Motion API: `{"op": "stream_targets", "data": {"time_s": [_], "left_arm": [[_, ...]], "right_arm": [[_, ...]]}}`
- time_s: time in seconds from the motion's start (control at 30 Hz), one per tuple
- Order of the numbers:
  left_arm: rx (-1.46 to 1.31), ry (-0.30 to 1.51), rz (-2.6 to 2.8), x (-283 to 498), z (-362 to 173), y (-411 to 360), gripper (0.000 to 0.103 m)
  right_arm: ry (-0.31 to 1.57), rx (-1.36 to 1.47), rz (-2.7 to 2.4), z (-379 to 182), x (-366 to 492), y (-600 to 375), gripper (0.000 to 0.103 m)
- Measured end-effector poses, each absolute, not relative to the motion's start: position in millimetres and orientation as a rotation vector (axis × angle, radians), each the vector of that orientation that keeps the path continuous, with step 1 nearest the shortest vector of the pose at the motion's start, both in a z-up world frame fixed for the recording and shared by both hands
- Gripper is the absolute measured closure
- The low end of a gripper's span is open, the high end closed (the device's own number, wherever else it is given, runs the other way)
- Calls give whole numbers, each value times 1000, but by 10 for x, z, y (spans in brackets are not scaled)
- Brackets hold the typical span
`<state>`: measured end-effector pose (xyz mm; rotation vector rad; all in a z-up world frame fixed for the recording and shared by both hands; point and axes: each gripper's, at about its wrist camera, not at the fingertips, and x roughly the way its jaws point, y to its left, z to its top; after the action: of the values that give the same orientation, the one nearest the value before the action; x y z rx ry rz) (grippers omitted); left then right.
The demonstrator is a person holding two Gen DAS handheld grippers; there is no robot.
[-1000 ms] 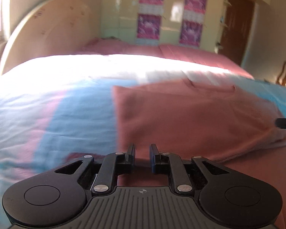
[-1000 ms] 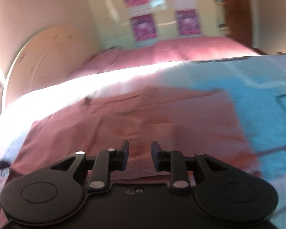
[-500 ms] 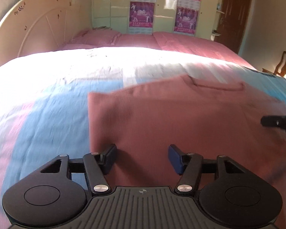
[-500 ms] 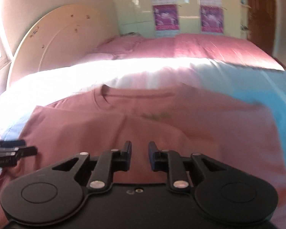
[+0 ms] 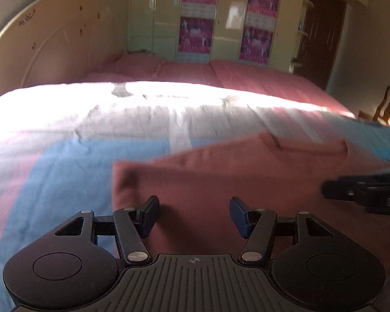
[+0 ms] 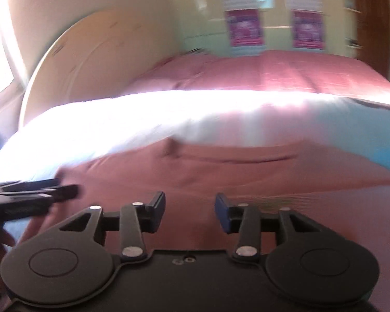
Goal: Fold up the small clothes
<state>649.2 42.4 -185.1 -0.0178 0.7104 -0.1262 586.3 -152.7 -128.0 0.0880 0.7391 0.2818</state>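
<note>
Pink shirt (image 5: 234,182) lay flat on the bed (image 5: 65,156), collar toward the headboard. Left claw (image 5: 193,215) stood open; right claw (image 6: 189,212) had just been opening — both empty. Best to pinch the hem corners evenly.

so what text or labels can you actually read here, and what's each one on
"DA": white letters on the side of the right tongs, cut off at the picture's edge.
Posters on the wardrobe doors: print too small and blurred to read.
Dark scribble on the headboard: not legible.
Nothing readable on the pink shirt.
</note>
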Motion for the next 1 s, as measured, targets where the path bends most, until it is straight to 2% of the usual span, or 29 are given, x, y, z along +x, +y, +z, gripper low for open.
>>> {"op": "stream_targets", "data": {"time_s": [0.1, 0.2, 0.27, 0.3, 0.43, 0.5, 0.63, 0.67, 0.77, 1.0], "left_arm": [[19, 682, -110, 6322, -1903, 450, 40], [58, 678, -88, 6096, -1871, 580, 39], [109, 678, -103, 6010, -1840, 506, 39], [129, 675, -111, 5981, -1810, 440, 39], [136, 682, -146, 5786, -1786, 242, 39], [103, 686, -134, 5657, -1856, 336, 38], [61, 670, -102, 5454, -1744, 453, 37], [51, 653, -117, 5409, -1697, 419, 37], [26, 634, -181, 5351, -1618, 179, 37], [92, 708, -273, 5443, -1838, -330, 37]], "right_arm": [[762, -16, 308, -1404, 5794, -1341, 65], [723, -113, 295, -1367, 5532, -1508, 66], [732, -79, 223, -1349, 5436, -1754, 66], [742, -13, 208, -1321, 5408, -1873, 74], [702, 48, 133, -1180, 5149, -2148, 74], [763, 23, 85, -1271, 4973, -2349, 81], [766, 45, 52, -1270, 4698, -2574, 80], [747, 46, 45, -1208, 4661, -2549, 76], [691, 86, 96, -1065, 4592, -2386, 75], [777, -15, 170, -1318, 4558, -1868, 76]]}}
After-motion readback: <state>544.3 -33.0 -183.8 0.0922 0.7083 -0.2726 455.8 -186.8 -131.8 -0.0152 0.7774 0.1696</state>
